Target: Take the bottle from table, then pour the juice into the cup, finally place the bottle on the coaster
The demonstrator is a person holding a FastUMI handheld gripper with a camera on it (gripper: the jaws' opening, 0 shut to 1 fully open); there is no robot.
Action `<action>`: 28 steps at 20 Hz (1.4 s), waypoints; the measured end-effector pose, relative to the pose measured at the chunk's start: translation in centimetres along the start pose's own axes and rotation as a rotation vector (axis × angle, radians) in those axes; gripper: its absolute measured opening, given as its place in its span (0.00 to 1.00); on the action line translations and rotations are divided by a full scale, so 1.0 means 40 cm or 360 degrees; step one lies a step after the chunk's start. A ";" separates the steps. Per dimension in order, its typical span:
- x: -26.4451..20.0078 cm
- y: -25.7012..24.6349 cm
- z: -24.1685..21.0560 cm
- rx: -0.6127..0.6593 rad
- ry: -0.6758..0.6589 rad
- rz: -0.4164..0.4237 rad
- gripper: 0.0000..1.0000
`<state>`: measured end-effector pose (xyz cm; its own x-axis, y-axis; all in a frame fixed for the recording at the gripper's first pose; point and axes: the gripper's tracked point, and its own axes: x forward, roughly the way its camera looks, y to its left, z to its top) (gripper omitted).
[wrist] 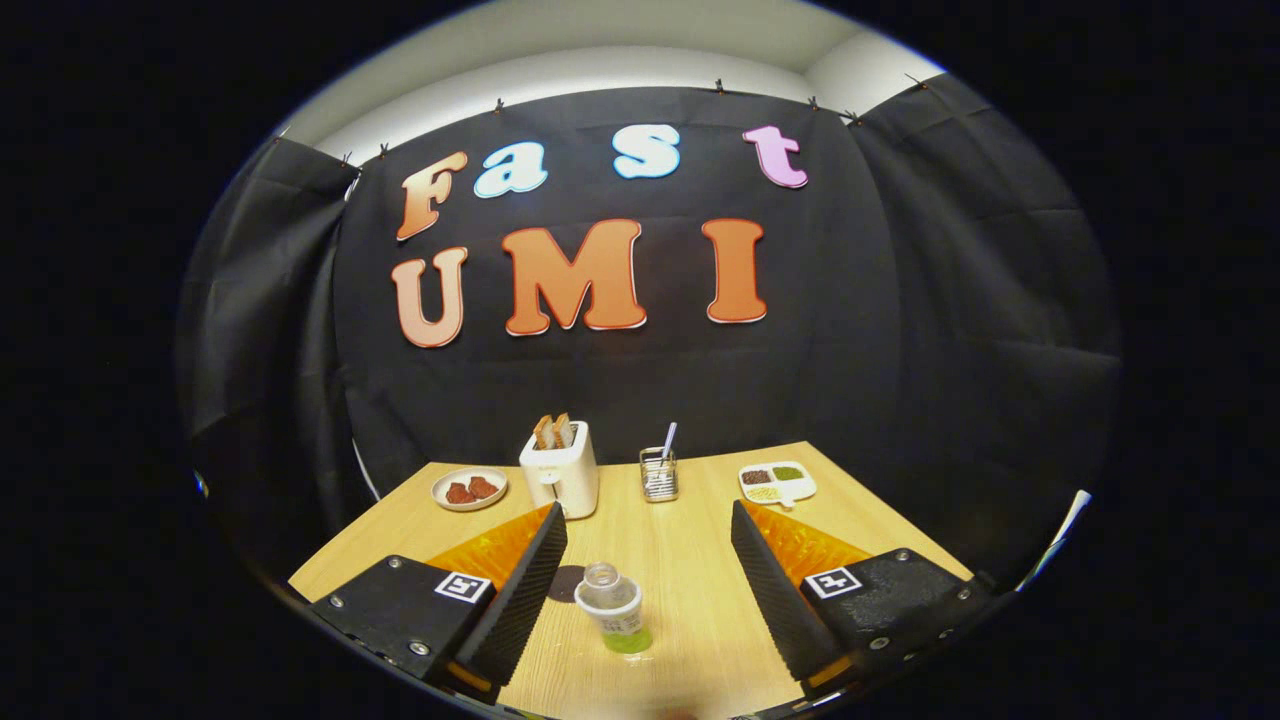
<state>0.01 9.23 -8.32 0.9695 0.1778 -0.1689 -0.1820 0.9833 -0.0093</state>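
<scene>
A small clear bottle (pixel 615 610) with green juice in its lower part stands upright on the wooden table (pixel 690 560). It sits between my two fingers, nearer the left one and touched by neither. My gripper (pixel 648 512) is open, its jaws spread wide with their tips reaching past the bottle. A dark round coaster (pixel 566 583) lies on the table just left of the bottle, partly hidden behind the left finger (pixel 525 590).
At the back of the table stand a white toaster (pixel 560 472) holding toast, a plate (pixel 469 489) of reddish food, a wire holder (pixel 659 475) with a utensil and a divided dish (pixel 777 482). Black cloth walls enclose the table.
</scene>
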 end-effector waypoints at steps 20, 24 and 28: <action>0.179 0.035 -0.456 -0.0107 0.0538 0.0022 0.99; 0.215 0.046 -0.486 -0.0125 0.0572 0.0039 0.92; 0.234 0.056 -0.493 -0.0131 0.0596 0.0062 0.65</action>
<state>5.42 12.30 -29.37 0.8371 0.1729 -0.5191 -0.2446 0.9669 -0.0724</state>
